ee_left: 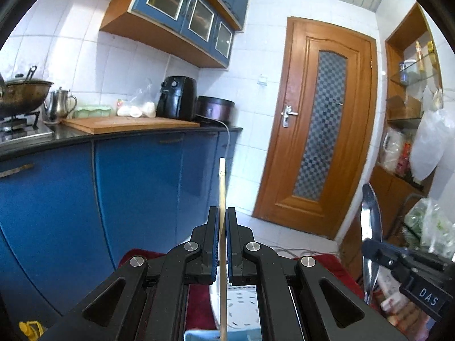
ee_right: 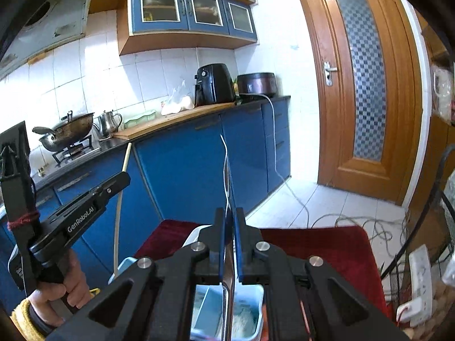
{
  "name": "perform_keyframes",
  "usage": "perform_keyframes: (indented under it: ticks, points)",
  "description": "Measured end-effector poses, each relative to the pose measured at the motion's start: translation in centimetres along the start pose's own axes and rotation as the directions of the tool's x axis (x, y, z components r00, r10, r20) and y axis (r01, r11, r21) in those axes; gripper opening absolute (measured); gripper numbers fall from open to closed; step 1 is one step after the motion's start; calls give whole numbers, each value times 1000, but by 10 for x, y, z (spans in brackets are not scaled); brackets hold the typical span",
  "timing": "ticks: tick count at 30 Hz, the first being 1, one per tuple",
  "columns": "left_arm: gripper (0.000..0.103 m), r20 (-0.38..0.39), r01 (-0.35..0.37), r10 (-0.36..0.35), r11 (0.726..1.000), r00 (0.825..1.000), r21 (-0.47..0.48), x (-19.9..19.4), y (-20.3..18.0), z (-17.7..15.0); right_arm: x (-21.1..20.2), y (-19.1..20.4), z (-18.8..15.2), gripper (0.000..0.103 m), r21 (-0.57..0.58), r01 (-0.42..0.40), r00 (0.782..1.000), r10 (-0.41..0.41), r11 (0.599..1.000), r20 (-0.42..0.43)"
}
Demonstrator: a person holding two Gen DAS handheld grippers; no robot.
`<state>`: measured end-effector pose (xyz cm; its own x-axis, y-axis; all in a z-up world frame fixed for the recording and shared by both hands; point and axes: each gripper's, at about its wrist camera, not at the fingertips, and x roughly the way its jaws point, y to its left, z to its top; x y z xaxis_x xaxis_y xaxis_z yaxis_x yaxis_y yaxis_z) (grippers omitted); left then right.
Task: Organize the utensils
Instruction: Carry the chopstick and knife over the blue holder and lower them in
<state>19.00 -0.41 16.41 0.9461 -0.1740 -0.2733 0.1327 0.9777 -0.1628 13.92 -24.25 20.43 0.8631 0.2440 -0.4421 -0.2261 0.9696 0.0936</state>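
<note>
My left gripper is shut on a pale wooden chopstick that stands upright between its blue pads, its tip well above the fingers. In the right wrist view the same left gripper shows at the left, with the chopstick and a hand on its grip. My right gripper is shut on a metal spoon, seen edge-on, bowl upward. From the left wrist view the spoon stands upright in the right gripper. Both are held in the air above a red cloth.
Below the grippers lie a white perforated tray and a light blue container. Blue cabinets with a counter carrying a wok, kettle and air fryer stand ahead. Wooden door, power strip and cables to the right.
</note>
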Motion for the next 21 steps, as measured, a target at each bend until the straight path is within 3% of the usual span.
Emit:
perform_keyframes:
  ticks: [5,11,21]
  points:
    - [4,-2,-5,5,1000,1000,-12,9,3,-19,14,1,-11,7,-21,16,999,-16,1000,35]
    - [4,60,-41,40,999,997,13,2,1,-33,22,-3,-19,7,-13,37,996,-36,999,83]
    - [4,54,-50,49,999,997,10,5,-1,-42,30,-1,-16,6,-18,61,989,-58,998,134]
